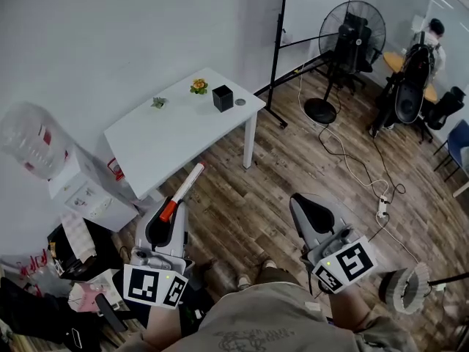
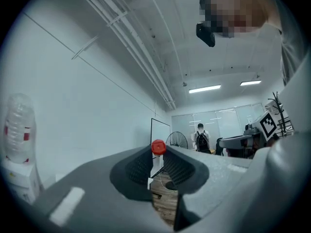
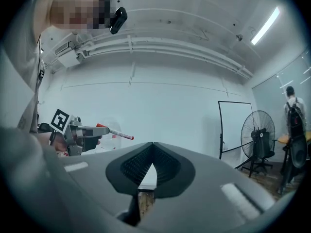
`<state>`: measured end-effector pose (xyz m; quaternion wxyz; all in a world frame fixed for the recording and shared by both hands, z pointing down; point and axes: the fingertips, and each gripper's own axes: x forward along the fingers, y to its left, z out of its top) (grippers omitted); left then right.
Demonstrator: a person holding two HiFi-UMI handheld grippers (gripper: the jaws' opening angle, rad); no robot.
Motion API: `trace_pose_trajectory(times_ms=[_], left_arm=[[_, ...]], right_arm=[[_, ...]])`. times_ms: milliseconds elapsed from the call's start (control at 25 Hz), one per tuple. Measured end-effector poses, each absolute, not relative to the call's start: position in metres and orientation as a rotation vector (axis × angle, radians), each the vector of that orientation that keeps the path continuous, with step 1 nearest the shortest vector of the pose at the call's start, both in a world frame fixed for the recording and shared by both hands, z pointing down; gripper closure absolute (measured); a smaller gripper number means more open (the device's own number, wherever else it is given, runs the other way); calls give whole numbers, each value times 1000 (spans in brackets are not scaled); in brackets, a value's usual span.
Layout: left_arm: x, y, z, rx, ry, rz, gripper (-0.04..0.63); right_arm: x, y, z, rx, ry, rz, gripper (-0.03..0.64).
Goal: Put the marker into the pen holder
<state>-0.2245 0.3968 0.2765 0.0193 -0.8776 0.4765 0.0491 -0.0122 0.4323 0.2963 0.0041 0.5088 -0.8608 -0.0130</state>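
Note:
A black pen holder (image 1: 223,97) stands near the far edge of a white table (image 1: 168,141) across the room. My left gripper (image 1: 171,213) is shut on a white marker with a red cap (image 1: 187,188), well short of the table and pointing towards it. In the left gripper view the marker's red end (image 2: 158,147) sits pinched between the tips of the left gripper (image 2: 156,154). My right gripper (image 1: 297,199) is held low to the right, shut and empty. Its own view shows the right gripper (image 3: 153,148) with closed pads, and the marker (image 3: 115,133) off to the left.
On the table are a small yellow flower pot (image 1: 198,86), a tiny green plant (image 1: 158,102) and a round disc (image 1: 240,102). A water dispenser (image 1: 80,193) stands left of the table. A fan (image 1: 352,31), floor cables (image 1: 352,160), chairs and a person (image 1: 434,39) are at the right.

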Motion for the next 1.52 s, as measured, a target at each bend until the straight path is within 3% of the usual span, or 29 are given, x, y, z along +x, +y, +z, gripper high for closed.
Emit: trace_pose_trajectory(times_ms=[680, 1520], left_arm=[[-199, 337, 291, -2728, 1483, 109, 526], [-126, 155, 308, -2657, 1657, -23, 525]], right_arm=[[16, 375, 318, 1600, -2642, 0, 588], [94, 168, 343, 1442, -2698, 90, 589]])
